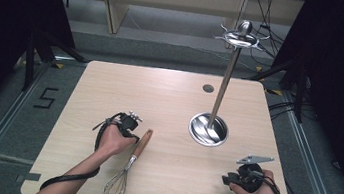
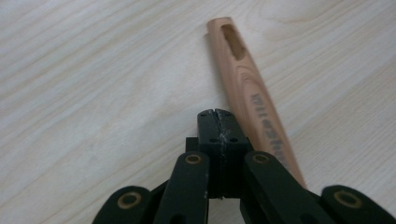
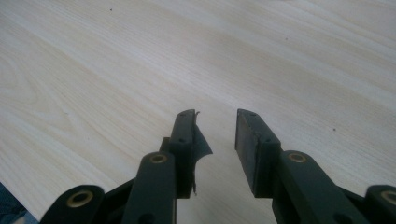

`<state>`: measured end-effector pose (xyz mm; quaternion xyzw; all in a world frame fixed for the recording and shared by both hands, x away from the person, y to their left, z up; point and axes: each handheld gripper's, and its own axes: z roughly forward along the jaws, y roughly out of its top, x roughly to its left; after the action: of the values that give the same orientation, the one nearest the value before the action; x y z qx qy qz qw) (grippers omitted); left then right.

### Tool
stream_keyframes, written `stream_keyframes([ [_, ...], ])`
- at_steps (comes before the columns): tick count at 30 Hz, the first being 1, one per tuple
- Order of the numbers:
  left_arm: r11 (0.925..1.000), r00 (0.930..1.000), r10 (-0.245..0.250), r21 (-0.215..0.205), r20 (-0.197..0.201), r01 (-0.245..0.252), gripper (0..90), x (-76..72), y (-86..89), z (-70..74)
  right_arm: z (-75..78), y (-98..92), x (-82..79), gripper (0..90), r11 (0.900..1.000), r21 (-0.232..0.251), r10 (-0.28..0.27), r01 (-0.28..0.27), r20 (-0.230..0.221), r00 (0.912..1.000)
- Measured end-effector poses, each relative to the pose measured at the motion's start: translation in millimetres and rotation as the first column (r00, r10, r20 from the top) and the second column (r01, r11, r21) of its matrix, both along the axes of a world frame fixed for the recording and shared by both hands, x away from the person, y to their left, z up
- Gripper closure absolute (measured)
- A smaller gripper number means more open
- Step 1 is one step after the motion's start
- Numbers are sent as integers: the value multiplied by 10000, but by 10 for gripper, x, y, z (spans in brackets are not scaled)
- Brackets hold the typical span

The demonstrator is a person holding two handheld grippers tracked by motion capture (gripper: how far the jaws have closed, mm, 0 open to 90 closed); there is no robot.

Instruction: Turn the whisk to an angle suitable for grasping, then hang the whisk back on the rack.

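Item: whisk point(image 1: 126, 170), wooden handle, wire balloon head. Lying flat on the bench point(image 1: 175, 97), toward the near edge, well to the near-left of the steel stand point(image 1: 210, 127); handle end toward the stand, wire head toward the near edge.

Handling, judged: light; handle stiff, dry, not slippery; wire loops springy, prone to bend or slide out if pinched. Best hold: mid-handle, across its width.

Markings: dark print along the handle, too blurred to read. Slot-shaped hanging hole near the handle tip.

Left gripper point(image 2: 218, 122): jaws pressed together, holding nothing, tip just beside the handle, apparently not touching.

Right gripper point(image 3: 215, 128): jaws parted, empty, over bare bench to the near-right of the stand.
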<state>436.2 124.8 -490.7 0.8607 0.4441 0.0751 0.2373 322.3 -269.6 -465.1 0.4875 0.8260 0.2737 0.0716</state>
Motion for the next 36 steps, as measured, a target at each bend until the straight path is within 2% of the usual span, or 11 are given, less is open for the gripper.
stream_keyframes([
  [6,9989,9989,-471,82,-6,471,892,-5,-168,7,-45,22,4,686,9995,308,-47,38,293,9996],
  [8,9974,9974,-723,61,-39,723,892,-12,-231,8,-23,15,-2,686,9999,126,50,-52,109,9999],
  [15,9836,9835,-1802,-74,140,1803,881,-137,-528,38,-26,18,-10,677,9998,169,89,-91,104,9999],
  [18,9831,9817,-1829,112,530,1825,828,-157,-525,98,-22,9,-16,664,9999,151,50,-51,87,9999],
  [19,9844,9822,-1761,51,653,1761,721,-172,-511,161,-38,-9,-17,653,9996,273,-47,46,40,10000],
  [21,9859,9834,-1672,32,710,1674,615,-184,-508,195,-42,-18,-16,648,9995,300,-73,73,17,10000],
  [22,9872,9852,-1595,87,624,1593,615,-205,-507,238,-46,-24,-17,644,9994,329,-134,133,10,9999],
  [23,9872,9856,-1594,141,559,1588,534,-219,-515,261,-55,-43,-9,640,9993,341,-172,172,-5,9999],
  [30,9840,9840,-1781,54,45,1781,428,-355,-628,353,-31,-45,2,629,9991,346,-241,242,-31,9997],
  [34,9812,9816,-1898,325,-194,1903,401,-396,-649,328,-49,-12,11,621,9983,543,-217,207,178,9996],
  [36,9767,9776,-2005,644,-638,2045,389,-392,-660,275,-30,-15,7,617,9995,319,-73,74,-29,10000],
])
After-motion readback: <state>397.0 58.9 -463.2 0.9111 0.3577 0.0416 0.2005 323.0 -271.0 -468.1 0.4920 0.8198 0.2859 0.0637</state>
